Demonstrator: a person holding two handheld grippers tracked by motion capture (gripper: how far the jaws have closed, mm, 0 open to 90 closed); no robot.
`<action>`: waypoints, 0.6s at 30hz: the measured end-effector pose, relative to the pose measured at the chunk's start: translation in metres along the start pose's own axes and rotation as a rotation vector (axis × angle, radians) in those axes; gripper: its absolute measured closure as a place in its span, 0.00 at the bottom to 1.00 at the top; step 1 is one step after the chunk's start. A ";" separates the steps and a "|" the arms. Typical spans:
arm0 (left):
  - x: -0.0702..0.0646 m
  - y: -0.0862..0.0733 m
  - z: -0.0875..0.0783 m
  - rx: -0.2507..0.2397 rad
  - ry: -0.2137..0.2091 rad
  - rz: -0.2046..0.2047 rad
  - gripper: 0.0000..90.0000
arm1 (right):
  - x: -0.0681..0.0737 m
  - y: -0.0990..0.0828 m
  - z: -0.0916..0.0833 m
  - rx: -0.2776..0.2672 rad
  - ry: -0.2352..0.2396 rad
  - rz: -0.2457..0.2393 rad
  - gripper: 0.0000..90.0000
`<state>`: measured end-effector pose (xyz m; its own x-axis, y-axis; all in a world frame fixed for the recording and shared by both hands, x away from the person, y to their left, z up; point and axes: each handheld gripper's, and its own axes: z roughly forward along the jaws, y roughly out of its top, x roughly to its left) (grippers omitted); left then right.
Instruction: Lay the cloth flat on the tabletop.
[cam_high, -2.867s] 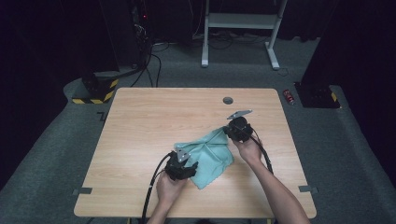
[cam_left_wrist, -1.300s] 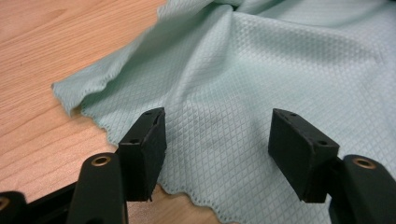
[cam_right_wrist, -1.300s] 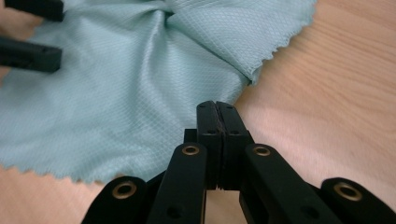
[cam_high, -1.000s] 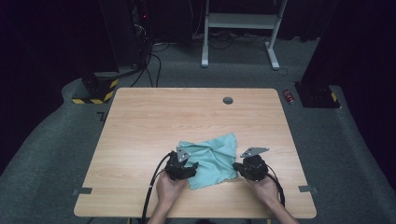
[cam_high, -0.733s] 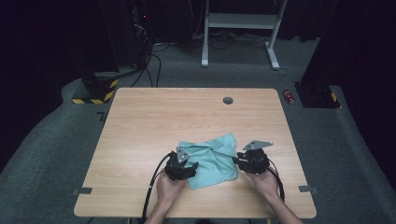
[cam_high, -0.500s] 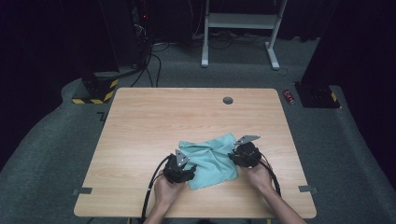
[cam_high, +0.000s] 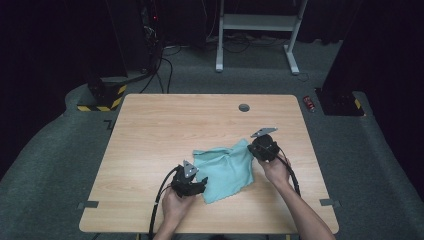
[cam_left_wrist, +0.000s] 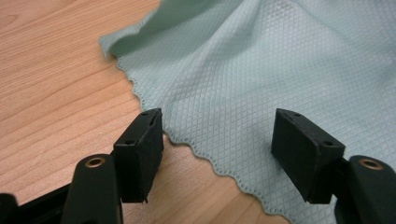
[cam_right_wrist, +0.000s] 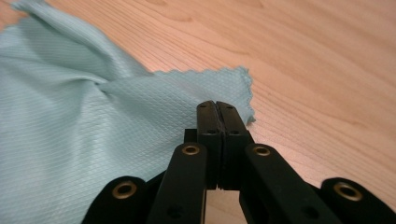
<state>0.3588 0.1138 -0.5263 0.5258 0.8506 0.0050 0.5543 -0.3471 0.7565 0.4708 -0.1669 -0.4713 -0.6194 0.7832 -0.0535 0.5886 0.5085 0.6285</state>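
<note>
The teal cloth (cam_high: 224, 167) lies rumpled on the wooden table (cam_high: 150, 135), just toward me from its centre. My right gripper (cam_right_wrist: 217, 112) sits at the cloth's 2 o'clock corner; its jaws have just been closing and now pinch that corner. My left gripper (cam_left_wrist: 217, 140), at 8 o'clock, stands wide open over the scalloped hem, gripping nothing.

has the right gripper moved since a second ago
Yes: the right gripper has gone up the table toward the grommet hole, now at the cloth's far right corner.
</note>
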 end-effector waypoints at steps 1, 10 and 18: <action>0.000 0.000 0.000 0.000 0.000 0.000 0.38 | -0.001 -0.001 0.005 0.014 0.003 0.008 0.96; 0.000 0.000 0.000 0.000 0.001 0.000 0.38 | 0.002 -0.032 -0.021 -0.060 0.064 0.054 0.80; 0.000 0.000 0.000 0.000 0.001 -0.002 0.38 | 0.016 -0.071 -0.030 -0.037 0.158 0.083 0.72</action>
<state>0.3589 0.1138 -0.5264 0.5241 0.8517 0.0040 0.5553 -0.3453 0.7566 0.4029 -0.2013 -0.4936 -0.6449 0.7547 0.1206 0.6234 0.4283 0.6541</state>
